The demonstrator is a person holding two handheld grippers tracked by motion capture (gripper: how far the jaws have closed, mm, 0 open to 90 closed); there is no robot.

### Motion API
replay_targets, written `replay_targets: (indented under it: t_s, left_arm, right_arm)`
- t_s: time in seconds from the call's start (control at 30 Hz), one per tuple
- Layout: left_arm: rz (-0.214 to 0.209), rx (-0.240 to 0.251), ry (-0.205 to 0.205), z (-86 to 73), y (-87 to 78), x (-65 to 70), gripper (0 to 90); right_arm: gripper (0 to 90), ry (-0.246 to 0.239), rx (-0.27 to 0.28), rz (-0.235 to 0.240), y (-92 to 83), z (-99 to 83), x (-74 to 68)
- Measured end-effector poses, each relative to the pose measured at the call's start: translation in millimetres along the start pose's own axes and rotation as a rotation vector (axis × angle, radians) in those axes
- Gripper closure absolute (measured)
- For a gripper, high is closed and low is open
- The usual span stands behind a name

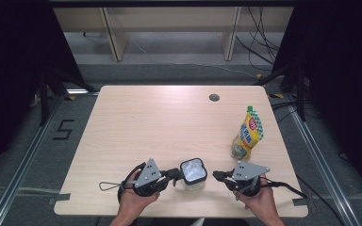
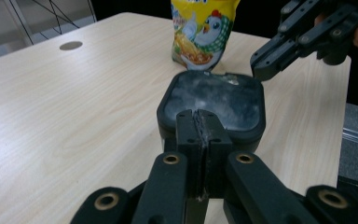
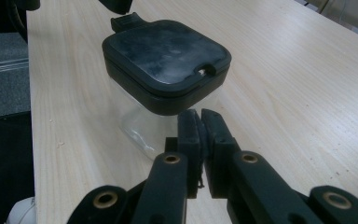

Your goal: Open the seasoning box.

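A small clear container (image 1: 193,181) with a square black lid (image 1: 193,170) stands near the table's front edge. In the right gripper view its lid (image 3: 163,46) has a tab (image 3: 125,22) on the far side. My left gripper (image 1: 178,173) is shut, its tips at the lid's left rim; in the left gripper view the jaws (image 2: 199,117) meet over the lid's near edge (image 2: 214,98) with nothing between them. My right gripper (image 1: 215,175) is shut too, just right of the container and apart from it, tips (image 3: 200,115) level with the lid's corner.
A yellow snack pouch (image 1: 249,132) with a chicken picture (image 2: 204,32) stands upright at the right, beyond the right gripper. A round cable hole (image 1: 214,97) sits at the table's back. Bare wood stretches across the left and middle (image 1: 141,122).
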State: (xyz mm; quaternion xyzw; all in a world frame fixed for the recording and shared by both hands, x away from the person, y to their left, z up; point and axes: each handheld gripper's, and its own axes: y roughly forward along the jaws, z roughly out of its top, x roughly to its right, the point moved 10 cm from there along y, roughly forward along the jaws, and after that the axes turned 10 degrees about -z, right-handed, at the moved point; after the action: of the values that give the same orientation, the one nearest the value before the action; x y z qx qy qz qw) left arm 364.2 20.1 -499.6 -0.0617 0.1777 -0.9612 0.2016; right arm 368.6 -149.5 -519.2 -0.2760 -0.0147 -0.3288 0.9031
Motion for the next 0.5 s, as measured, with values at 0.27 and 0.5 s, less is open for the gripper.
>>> replay_targets:
  t_s: [0.27, 0.5]
  left_arm:
    - [-0.013, -0.009, 0.013, -0.9, 6.5, 2.4, 87.9]
    - [-0.015, -0.008, 0.002, -1.9, 4.2, 0.1, 87.6]
  right_arm:
    - [87.3, -0.011, 0.001, 0.015, 0.2, 0.2, -1.0]
    - [87.3, -0.012, -0.006, 0.011, 0.0, -0.5, -0.6]
